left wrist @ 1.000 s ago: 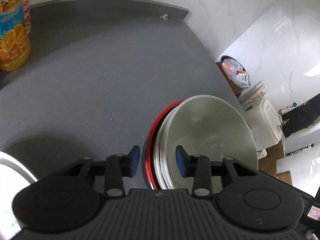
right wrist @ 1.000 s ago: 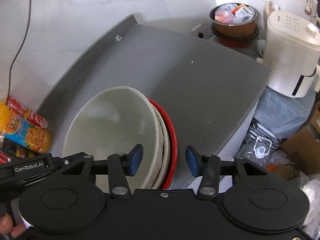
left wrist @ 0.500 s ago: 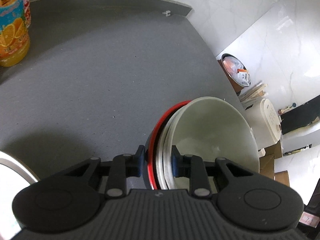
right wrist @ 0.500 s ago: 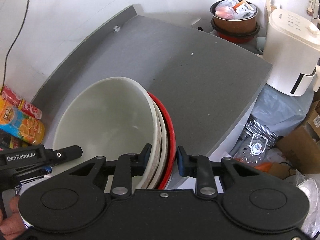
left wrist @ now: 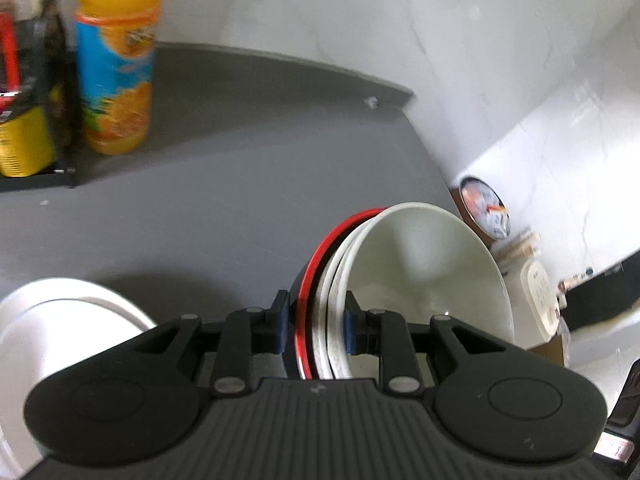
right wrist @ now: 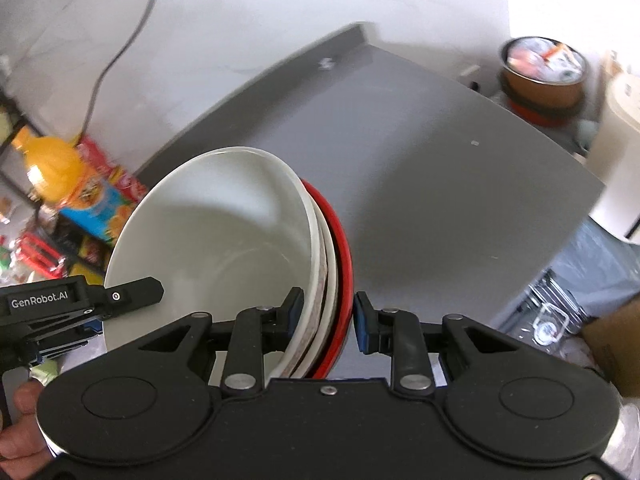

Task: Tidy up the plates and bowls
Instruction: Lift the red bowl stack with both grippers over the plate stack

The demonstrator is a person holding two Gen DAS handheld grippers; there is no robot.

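The left hand-held gripper [left wrist: 314, 326] pinches one side of a nested stack of dishes, its blue-padded fingers pressed against the stack's rim; the right hand-held gripper [right wrist: 325, 317] grips the opposite rim, one pad inside the bowl and the other just outside the red edge. The stack is held between the two, tilted steeply, above the near part of the bench [left wrist: 224, 184]. Innermost is a smooth, glossy white bowl [right wrist: 224, 232], deep and round. Behind the bowl sit thinner white plates [right wrist: 325, 276] with a speckled edge, and outermost a red-rimmed plate [right wrist: 345, 248] with a dark underside.

The bench is a matt dark grey slab with a low raised back edge, set against white marbled wall panels. To the left of the bowl, at the bench's back, stands an orange juice bottle [left wrist: 116, 60] beside a black rack of packaged goods. A white plate [left wrist: 60, 320] lies left of the bowl. Beyond the bench's right edge are a brown pot [right wrist: 542, 74] holding packets and a cream appliance [right wrist: 618, 152].
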